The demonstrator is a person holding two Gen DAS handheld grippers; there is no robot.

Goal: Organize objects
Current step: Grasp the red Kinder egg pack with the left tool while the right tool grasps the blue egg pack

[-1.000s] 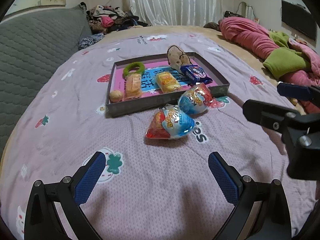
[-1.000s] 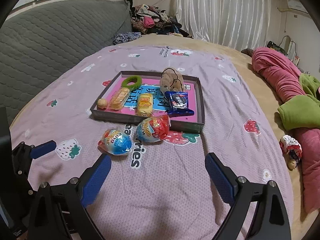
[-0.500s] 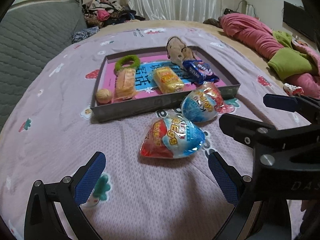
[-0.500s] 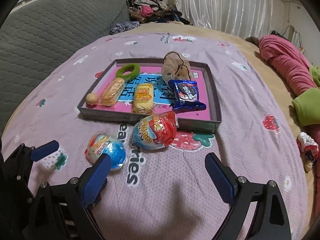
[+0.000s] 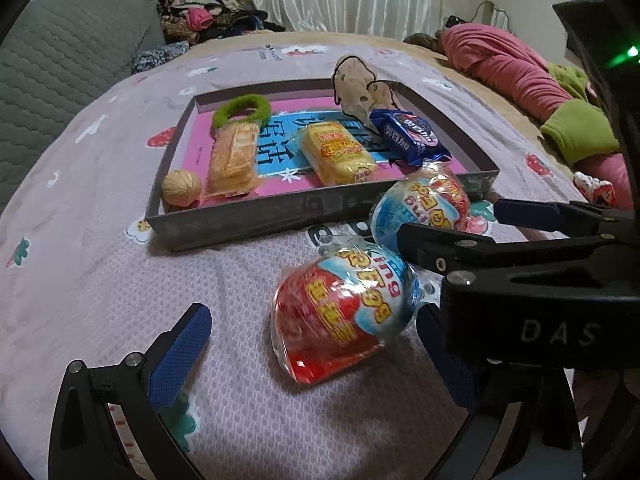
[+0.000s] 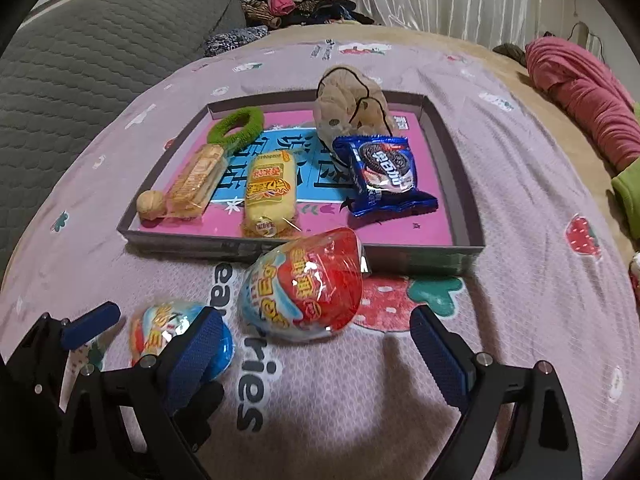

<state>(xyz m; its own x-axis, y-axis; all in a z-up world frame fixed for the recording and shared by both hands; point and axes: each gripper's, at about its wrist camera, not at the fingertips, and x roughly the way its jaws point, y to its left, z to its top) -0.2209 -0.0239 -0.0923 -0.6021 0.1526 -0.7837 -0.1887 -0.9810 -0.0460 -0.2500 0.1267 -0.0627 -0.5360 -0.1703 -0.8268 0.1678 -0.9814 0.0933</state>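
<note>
Both grippers have been brought closer. The left gripper is spread wide around the near egg-shaped toy; the right gripper is likewise spread around the second egg toy. At twelve o'clock, the tray is seen larger.

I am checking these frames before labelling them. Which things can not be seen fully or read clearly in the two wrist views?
- Left wrist view: the right gripper covers part of the farther egg toy.
- Right wrist view: the right gripper's left finger hides part of the nearer egg toy.
- Both views: snacks cover much of the print on the tray floor.
- Left gripper: its right finger is mostly hidden.
</note>
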